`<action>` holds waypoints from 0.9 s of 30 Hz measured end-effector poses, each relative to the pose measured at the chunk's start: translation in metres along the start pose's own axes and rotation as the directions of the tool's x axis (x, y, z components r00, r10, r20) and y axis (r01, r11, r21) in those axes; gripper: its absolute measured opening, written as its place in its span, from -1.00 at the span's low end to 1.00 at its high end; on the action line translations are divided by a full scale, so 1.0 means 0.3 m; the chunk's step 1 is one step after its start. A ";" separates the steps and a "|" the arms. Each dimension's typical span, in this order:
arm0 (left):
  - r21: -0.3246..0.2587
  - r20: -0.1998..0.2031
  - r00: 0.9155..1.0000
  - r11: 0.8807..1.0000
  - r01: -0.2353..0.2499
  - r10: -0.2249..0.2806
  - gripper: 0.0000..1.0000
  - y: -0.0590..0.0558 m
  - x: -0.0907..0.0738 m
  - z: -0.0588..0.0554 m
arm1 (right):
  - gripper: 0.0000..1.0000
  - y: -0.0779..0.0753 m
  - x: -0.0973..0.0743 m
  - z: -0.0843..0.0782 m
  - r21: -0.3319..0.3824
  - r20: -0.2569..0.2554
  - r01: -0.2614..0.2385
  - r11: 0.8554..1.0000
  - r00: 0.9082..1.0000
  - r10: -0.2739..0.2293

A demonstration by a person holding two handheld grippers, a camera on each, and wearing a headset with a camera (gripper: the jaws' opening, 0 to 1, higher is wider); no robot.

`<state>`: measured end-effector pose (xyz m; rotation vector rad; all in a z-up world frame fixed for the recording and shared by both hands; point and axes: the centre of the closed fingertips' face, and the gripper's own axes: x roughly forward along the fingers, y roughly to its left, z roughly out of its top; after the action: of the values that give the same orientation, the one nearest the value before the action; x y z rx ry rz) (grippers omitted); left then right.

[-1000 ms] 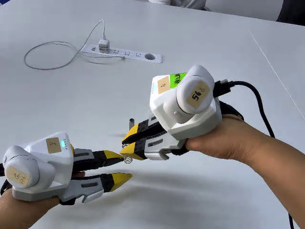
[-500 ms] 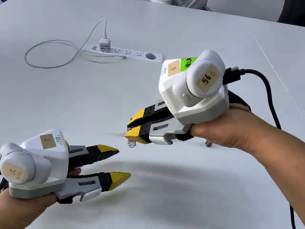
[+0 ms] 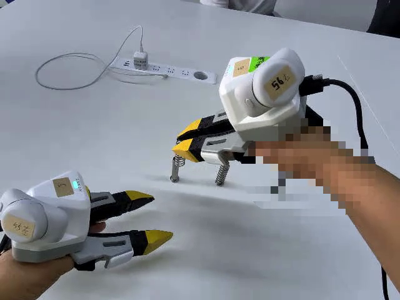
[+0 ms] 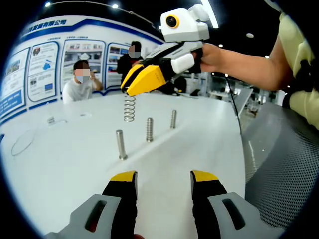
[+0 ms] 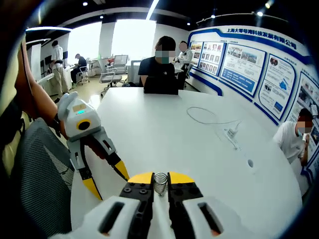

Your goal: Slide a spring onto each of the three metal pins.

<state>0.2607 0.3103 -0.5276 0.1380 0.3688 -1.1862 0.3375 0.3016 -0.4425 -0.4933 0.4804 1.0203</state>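
Observation:
Three metal pins stand upright on the white table [image 3: 94, 137]. One pin [image 4: 120, 144] is bare; the other two [image 4: 149, 129] [image 4: 173, 118] each carry a spring. My right gripper [image 3: 185, 142] is shut on the top of a loose spring [image 3: 180, 161], which hangs upright just above the bare pin [image 3: 174, 175]. I cannot tell whether the spring touches the pin. The spring [image 5: 160, 185] sits pinched between the right gripper's [image 5: 160, 178] yellow tips. A sprung pin [image 3: 221, 174] stands just right of it. My left gripper [image 3: 155, 216] is open and empty, low at the left, pointing at the pins.
A white power strip [image 3: 165, 70] with a plug and a looped white cable [image 3: 62, 62] lies at the back of the table. A black cable [image 3: 350, 106] trails from the right gripper. Seated people [image 5: 162, 69] and a mesh chair [image 4: 279, 164] lie beyond the table.
The right gripper has lifted away from the left gripper and moved back and right with the spring. The spring now hangs upright over the bare pin. The left gripper has stayed open.

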 end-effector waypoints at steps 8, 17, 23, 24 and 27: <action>-0.011 -0.004 1.000 1.000 -0.004 0.004 -0.09 0.004 -0.005 -0.008 | -0.77 -0.036 0.037 -0.012 0.025 -0.006 0.017 1.000 1.000 -0.017; -0.021 -0.009 1.000 1.000 -0.009 0.009 -0.05 0.009 -0.007 -0.018 | -0.77 -0.042 0.068 -0.026 0.039 -0.012 0.006 0.999 1.000 -0.006; -0.024 -0.010 1.000 1.000 -0.007 0.007 -0.06 0.010 -0.008 -0.020 | -0.77 -0.048 0.083 -0.037 0.052 -0.012 -0.001 0.999 1.000 0.002; -0.025 -0.010 1.000 1.000 -0.008 0.008 -0.06 0.010 -0.008 -0.021 | -0.77 -0.051 0.086 -0.039 0.050 -0.014 0.001 0.999 1.000 0.000; -0.027 -0.011 1.000 1.000 -0.008 0.008 -0.06 0.011 -0.009 -0.023 | -0.77 -0.049 0.088 -0.048 0.053 -0.020 -0.001 0.999 1.000 0.002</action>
<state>0.2614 0.3159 -0.5335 0.1223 0.3934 -1.1725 0.3600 0.3045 -0.4672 -0.4565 0.5241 1.0029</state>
